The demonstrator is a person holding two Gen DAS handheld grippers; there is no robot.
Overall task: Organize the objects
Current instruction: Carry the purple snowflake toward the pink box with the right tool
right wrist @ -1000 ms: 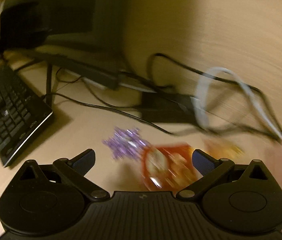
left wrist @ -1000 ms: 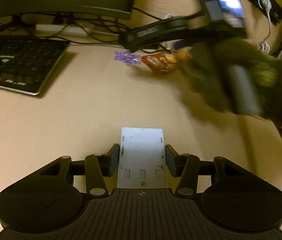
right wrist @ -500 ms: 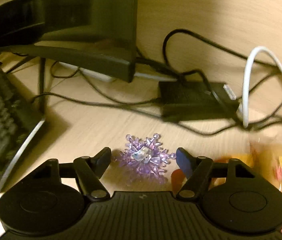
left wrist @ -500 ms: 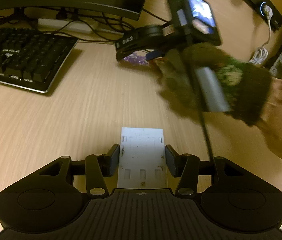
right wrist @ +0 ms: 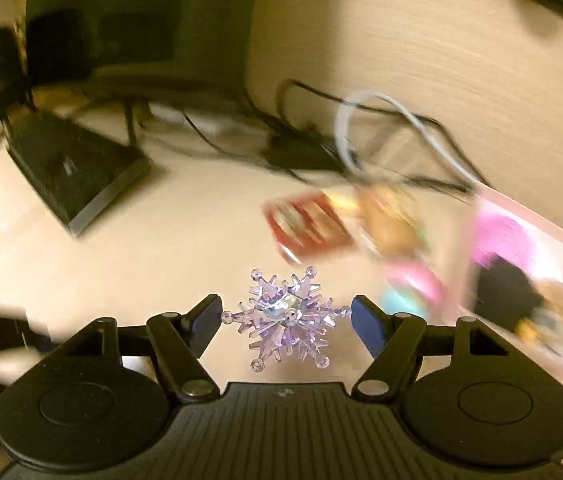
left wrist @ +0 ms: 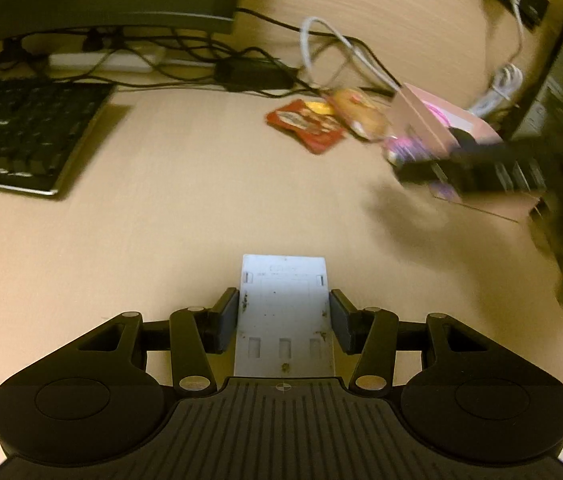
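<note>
Pale wooden desk (left wrist: 161,208) – black keyboard (left wrist: 21,136) at left. Left gripper (left wrist: 283,316) clamped on flat white plastic card (left wrist: 283,300). Right gripper (right wrist: 285,320) carries purple crystal snowflake ornament (right wrist: 285,314) between its fingers, just beside open pink cardboard box (right wrist: 529,264) – red snack packet (right wrist: 307,226) behind.

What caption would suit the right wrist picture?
Purple crystal snowflake held between the right gripper's fingers above a wooden desk.

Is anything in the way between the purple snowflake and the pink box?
A blurred pink and teal item lies between the purple snowflake and the pink box, by its near wall. Carried above it, probably clear.
</note>
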